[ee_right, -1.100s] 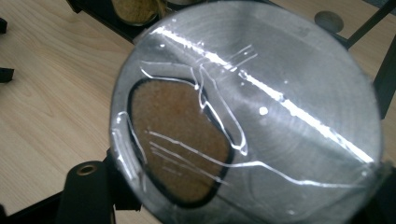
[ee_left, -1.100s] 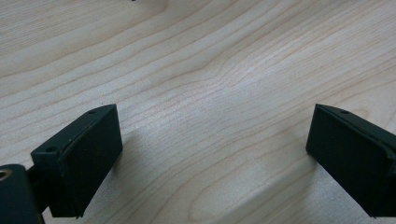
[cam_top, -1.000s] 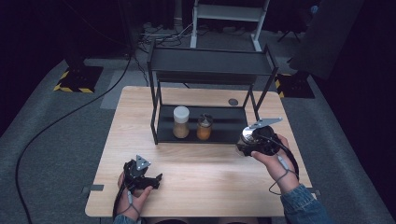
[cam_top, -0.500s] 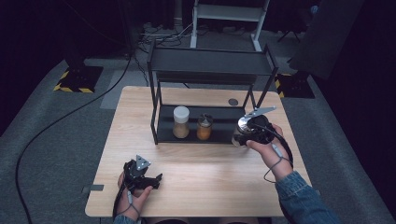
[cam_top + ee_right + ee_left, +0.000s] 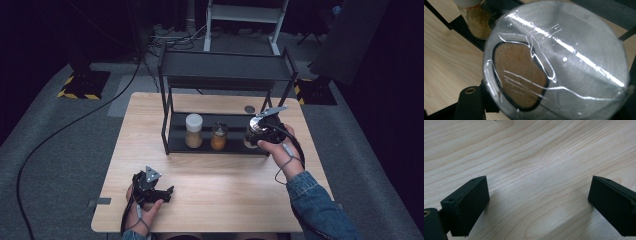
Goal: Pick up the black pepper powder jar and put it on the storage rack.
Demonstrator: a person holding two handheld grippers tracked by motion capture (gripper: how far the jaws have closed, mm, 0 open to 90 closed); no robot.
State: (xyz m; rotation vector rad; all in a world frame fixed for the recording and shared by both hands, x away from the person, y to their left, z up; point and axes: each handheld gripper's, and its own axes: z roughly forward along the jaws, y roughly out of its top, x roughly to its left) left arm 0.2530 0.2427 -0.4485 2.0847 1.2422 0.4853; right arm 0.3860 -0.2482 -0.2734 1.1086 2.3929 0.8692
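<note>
My right gripper (image 5: 254, 134) is shut on a glass spice jar (image 5: 251, 136) with a silver lid, held at the right end of the black rack's lower shelf (image 5: 230, 148). In the right gripper view the jar's lid (image 5: 579, 50) sits close to the camera, with brown spice (image 5: 519, 75) showing through it. A white-lidded jar (image 5: 194, 131) and a small orange jar (image 5: 218, 136) stand on the same shelf to the left. My left gripper (image 5: 168, 192) rests on the table near the front edge; its jaws (image 5: 536, 202) stand wide apart over bare wood.
The black two-tier rack (image 5: 225, 65) stands at the back middle of the wooden table (image 5: 225, 200). A small dark disc (image 5: 249, 109) lies on the table behind the rack. A black cable (image 5: 60, 130) runs across the grey floor at left.
My right gripper has carried the jar left and forward, from beside the rack's right post to the right end of the lower shelf. The left gripper has not moved.
</note>
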